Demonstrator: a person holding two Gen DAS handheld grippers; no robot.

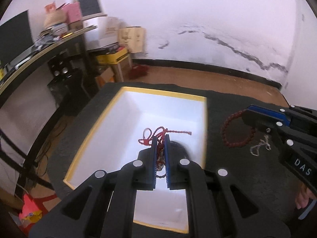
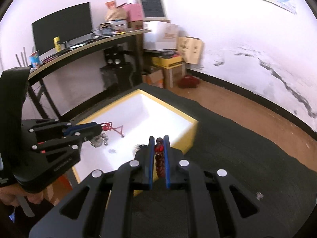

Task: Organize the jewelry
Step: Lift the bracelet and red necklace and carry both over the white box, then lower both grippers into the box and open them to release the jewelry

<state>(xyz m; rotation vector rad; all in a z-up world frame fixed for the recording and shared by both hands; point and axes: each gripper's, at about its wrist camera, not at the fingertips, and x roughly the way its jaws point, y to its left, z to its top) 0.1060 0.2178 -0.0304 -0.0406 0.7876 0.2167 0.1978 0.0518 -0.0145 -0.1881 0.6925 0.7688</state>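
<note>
While the red cord [image 1: 158, 136] is pinched in the left gripper [image 1: 160, 154] over the white box [image 1: 138, 107], the bead bracelet [image 2: 159, 158] is clamped in the right gripper [image 2: 159, 158] (just short of the rim), so release inside is called for next.

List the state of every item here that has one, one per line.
Left tongs: shut on red cord jewelry, held over the box.
Right tongs: shut on red bead bracelet, beside the box.
Yellow-rimmed box: open, white inside.
Silver chain: hanging below the right tongs.
</note>
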